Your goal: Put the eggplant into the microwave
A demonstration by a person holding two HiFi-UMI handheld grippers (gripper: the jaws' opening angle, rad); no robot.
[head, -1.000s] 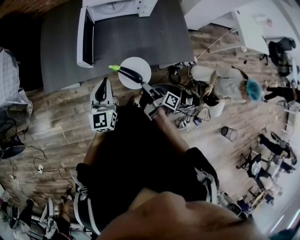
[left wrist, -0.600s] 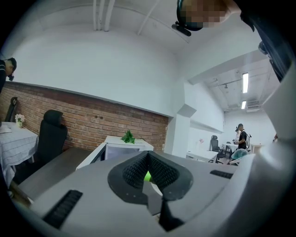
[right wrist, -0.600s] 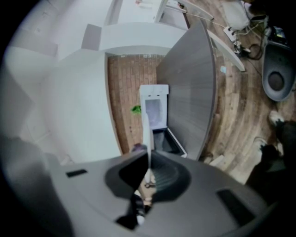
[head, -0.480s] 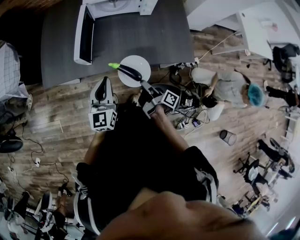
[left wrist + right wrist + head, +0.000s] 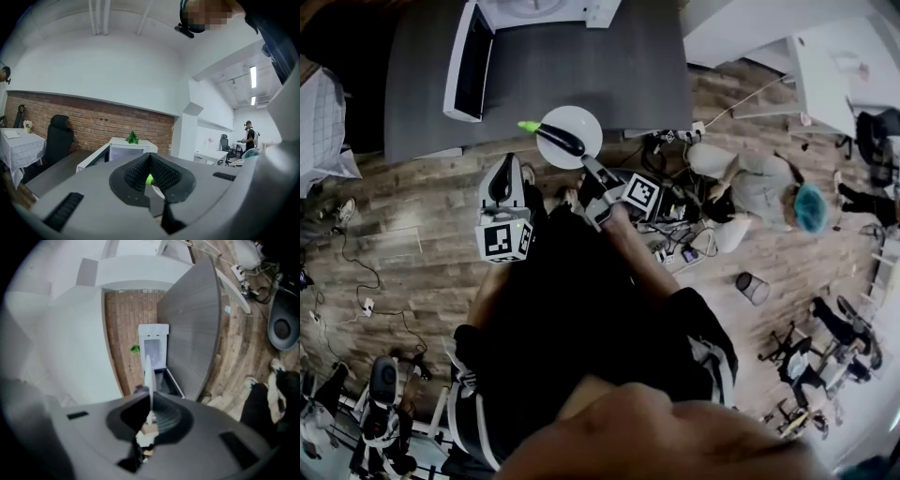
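1. Fingers of the right gripper (image 5: 149,401) are pinched shut on the near rim of the white plate (image 5: 584,124), which shows edge-on between them in the right gripper view. The left gripper (image 5: 150,157) has its tips together on nothing and hangs just to the left of the plate.
2. On that plate the eggplant (image 5: 561,140) lies loose. Its dark body crosses the middle and its green stem (image 5: 528,126) pokes out past the left rim. The plate sits at the near edge of the grey table (image 5: 609,66); I cannot tell whether it rests there or is held clear. At the far side, well apart from the plate, is the microwave (image 5: 546,7), with its door (image 5: 457,66) swung open to the left.
3. My judgement is that the eggplant is fairly light and firm. Its skin looks glossy and probably slick, and its rounded body would roll if the plate tips. The plate is stiff and breakable, and held by one edge it will tend to sag at the far side.
4. If the eggplant rides in on the plate, the plate should be kept level. The free left gripper could steady the opposite rim.
5. If the eggplant is taken directly, the grip should go across the thick middle of the body. The tapered end and the stem cap could slip or snap. A moderate squeeze should do, since the flesh bruises.
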